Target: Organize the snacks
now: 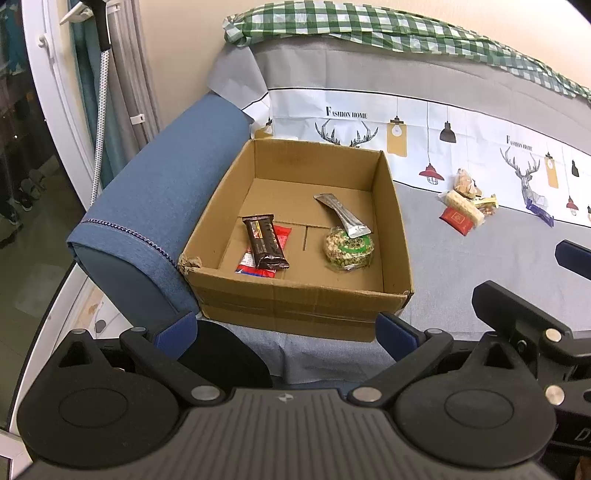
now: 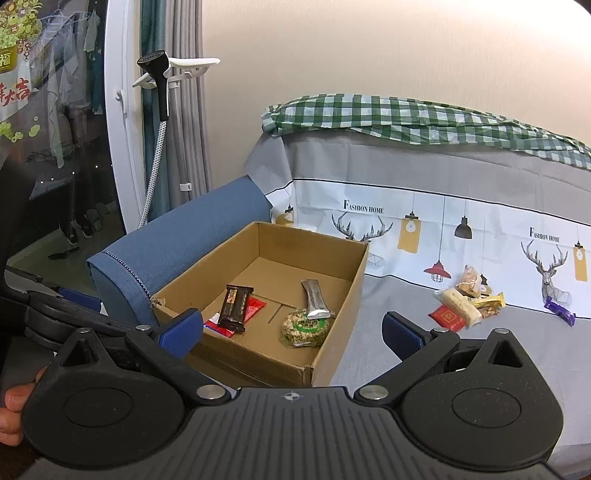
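Observation:
An open cardboard box sits on the grey sofa cover. Inside lie a dark brown bar on a red packet, a silver stick pack and a round green nut pack. A loose snack pile with a red packet and a purple bar lies right of the box. My left gripper is open and empty before the box. My right gripper is open and empty, near the box's front corner.
A blue sofa armrest stands left of the box. A green checked cloth lies along the sofa back. A garment steamer hose hangs by the curtain. The right gripper's body shows in the left wrist view.

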